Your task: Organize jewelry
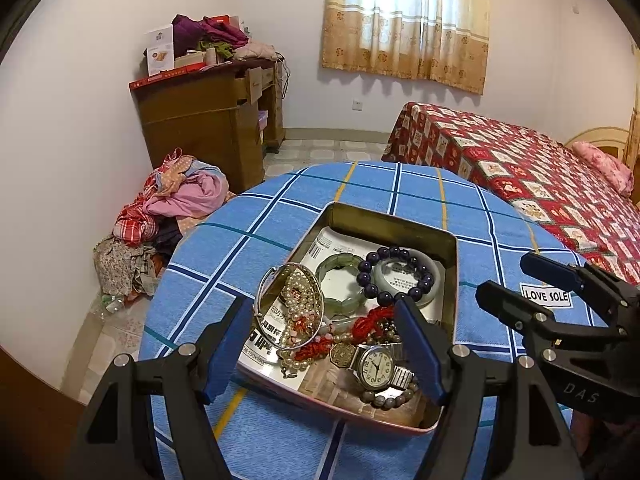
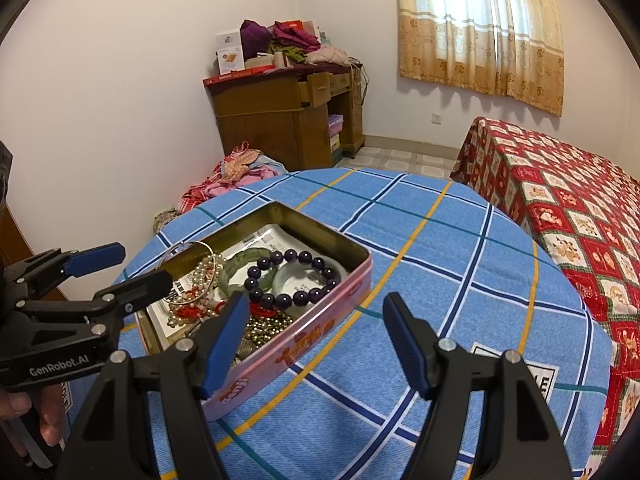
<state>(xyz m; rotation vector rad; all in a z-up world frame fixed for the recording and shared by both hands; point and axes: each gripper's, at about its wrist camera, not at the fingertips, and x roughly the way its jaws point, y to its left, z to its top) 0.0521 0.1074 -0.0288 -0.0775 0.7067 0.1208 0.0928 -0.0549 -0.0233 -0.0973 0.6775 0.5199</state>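
Observation:
A pink tin box (image 2: 304, 344) with a metal rim (image 1: 392, 222) sits on the blue plaid table. It holds a purple bead bracelet (image 1: 394, 276), a green jade bracelet (image 1: 342, 284), a pale bangle (image 1: 400, 270), a silver bangle (image 1: 290, 306), pearls (image 1: 298, 312), red beads (image 1: 370, 322) and a wristwatch (image 1: 376, 366). My left gripper (image 1: 326, 348) is open over the near end of the tin, holding nothing. My right gripper (image 2: 316, 340) is open and empty just right of the tin, above the cloth. The purple bracelet also shows in the right wrist view (image 2: 290, 278).
The round table (image 2: 460, 280) has a blue plaid cloth with a "LOVE SOLE" label (image 1: 546, 295). A bed with a red cover (image 1: 520, 172) stands to the right. A wooden desk (image 1: 212, 120) and a clothes pile (image 1: 168, 216) are at the left wall.

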